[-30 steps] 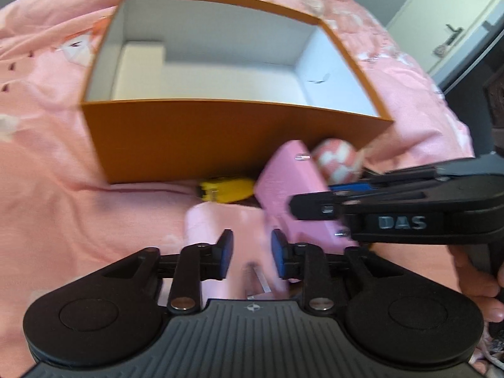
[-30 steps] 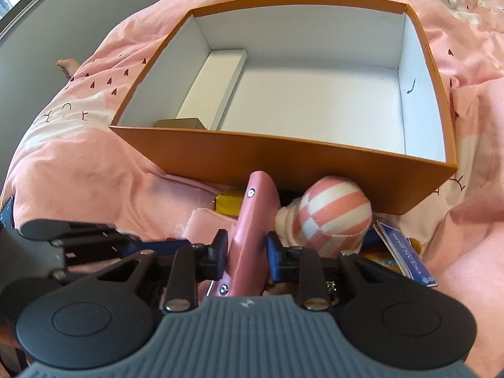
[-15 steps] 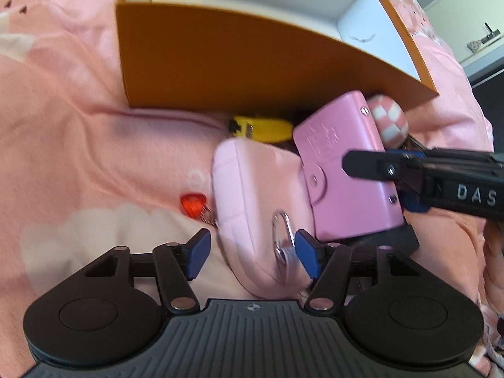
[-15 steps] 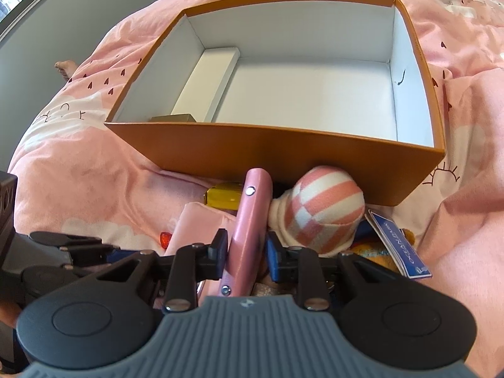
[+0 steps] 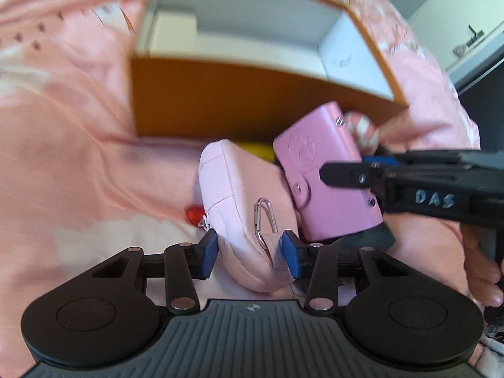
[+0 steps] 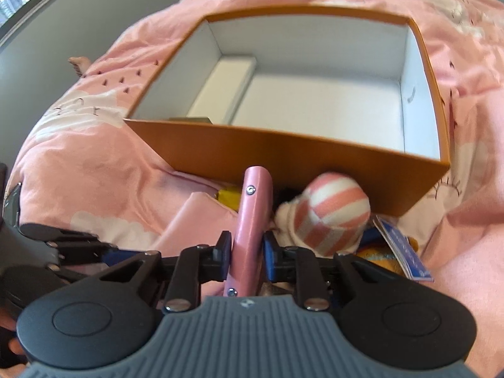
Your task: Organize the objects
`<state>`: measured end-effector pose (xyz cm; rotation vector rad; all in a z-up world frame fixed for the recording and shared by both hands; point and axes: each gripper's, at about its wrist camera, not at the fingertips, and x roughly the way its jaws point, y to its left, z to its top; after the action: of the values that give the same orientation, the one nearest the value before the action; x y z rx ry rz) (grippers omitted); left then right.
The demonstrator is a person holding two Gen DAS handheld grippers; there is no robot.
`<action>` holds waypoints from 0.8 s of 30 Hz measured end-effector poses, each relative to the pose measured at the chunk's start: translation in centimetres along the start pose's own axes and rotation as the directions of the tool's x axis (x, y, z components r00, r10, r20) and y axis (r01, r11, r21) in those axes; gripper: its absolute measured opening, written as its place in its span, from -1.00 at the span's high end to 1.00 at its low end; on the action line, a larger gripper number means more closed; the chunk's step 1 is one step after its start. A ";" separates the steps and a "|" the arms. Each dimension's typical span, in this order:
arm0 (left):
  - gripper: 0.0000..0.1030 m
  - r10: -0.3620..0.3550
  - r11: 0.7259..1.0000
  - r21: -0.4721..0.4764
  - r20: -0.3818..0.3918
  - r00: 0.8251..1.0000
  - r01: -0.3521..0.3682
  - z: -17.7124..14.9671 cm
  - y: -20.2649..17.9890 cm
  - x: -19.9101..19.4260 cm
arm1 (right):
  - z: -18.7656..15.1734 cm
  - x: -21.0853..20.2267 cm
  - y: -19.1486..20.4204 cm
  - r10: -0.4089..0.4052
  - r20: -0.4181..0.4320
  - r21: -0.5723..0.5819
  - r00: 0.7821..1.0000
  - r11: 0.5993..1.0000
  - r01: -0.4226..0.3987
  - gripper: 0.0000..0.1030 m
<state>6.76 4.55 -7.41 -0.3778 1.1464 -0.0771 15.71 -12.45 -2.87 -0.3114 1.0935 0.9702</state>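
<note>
The pale pink pouch (image 5: 239, 208) lies on the pink bedspread (image 5: 78, 157) just in front of the orange box (image 5: 245, 107), a silver carabiner (image 5: 264, 217) clipped to its near end. The left gripper (image 5: 249, 253) straddles that near end; its jaws are closing, and the blue pads look to be right at the fabric, the right one pressing it beside the carabiner. To do this well, I'd say the pads should take the padded body squarely rather than the loose clip, or the pouch may swing and slip on the lift toward the box.

Just beside it, the right gripper (image 6: 244, 256) is clamped on the darker pink snap wallet (image 6: 252, 223), holding it upright on edge, its jaws tightening on it. A pink-and-white striped plush ball (image 6: 330, 214) sits against the box's front wall, and something yellow (image 6: 228, 195) peeks out behind the pouch. A red charm (image 5: 193, 212) rests by the pouch's left side. The box is nearly empty, with a white insert (image 6: 223, 88) along one wall.
</note>
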 end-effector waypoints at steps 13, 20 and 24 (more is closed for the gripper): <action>0.04 0.060 0.998 0.029 0.030 0.998 -0.061 -0.5 -0.8 -3.1 | 0.4 -0.3 2.6 0.072 0.018 -0.058 0.997 0.996 -0.071 0.60; 0.05 -0.092 0.996 -0.019 0.008 0.996 0.092 -0.4 0.1 -2.7 | -0.3 1.0 2.1 0.075 -0.030 -0.019 0.997 0.997 -0.075 0.60; 0.05 -0.078 0.997 -0.021 -0.008 0.997 0.078 -0.5 0.1 -2.0 | -0.5 1.2 1.5 0.067 -0.038 0.006 0.997 0.998 -0.067 0.61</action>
<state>5.48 5.02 -5.85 -0.4409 1.1421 -0.1361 14.34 -11.31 -3.76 -0.2926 1.1468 1.0245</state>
